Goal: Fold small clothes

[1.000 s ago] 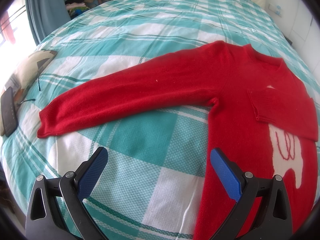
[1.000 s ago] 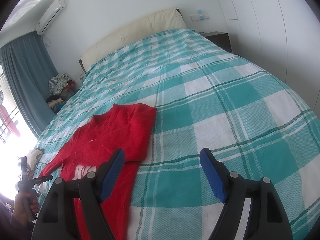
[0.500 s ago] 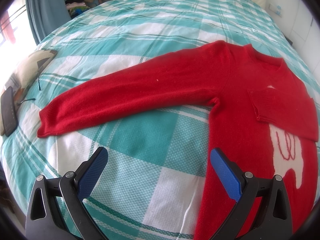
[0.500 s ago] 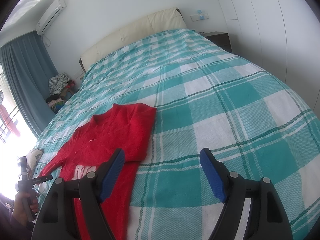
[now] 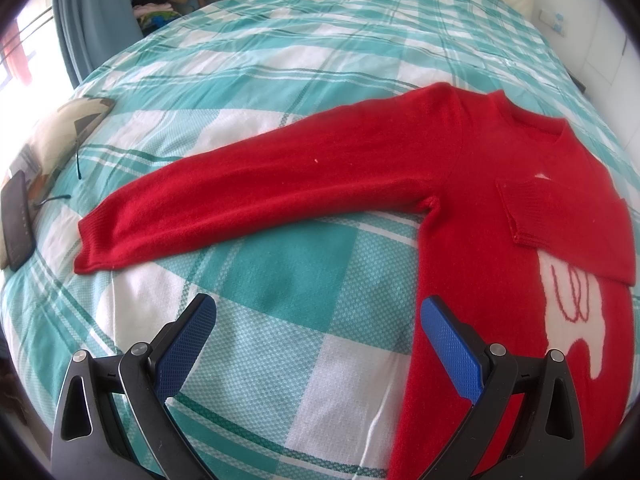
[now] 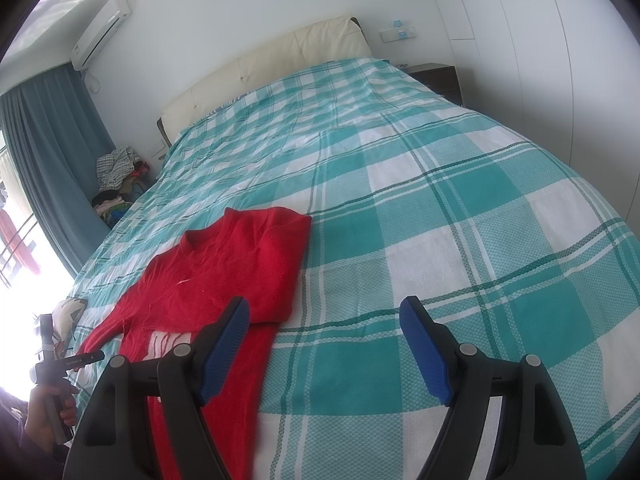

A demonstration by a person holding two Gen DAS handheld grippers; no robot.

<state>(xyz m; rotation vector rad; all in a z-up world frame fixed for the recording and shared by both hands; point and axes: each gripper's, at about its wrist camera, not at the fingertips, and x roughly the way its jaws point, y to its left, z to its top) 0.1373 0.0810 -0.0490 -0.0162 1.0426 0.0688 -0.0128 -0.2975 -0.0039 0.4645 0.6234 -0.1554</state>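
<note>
We'd folded one sleeve (image 5: 568,224) onto the red sweater (image 5: 480,184); both grippers (image 5: 316,328) (image 6: 324,320) hung open, empty. Next grab: the left cuff (image 5: 96,244), probably.

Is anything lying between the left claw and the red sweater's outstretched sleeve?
Nothing visible: only bare checked bedspread separates the open left claw from the sleeve of the red sweater.

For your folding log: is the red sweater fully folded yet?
Partly: red sweater has one sleeve folded across its chest, the other sleeve spread flat.
</note>
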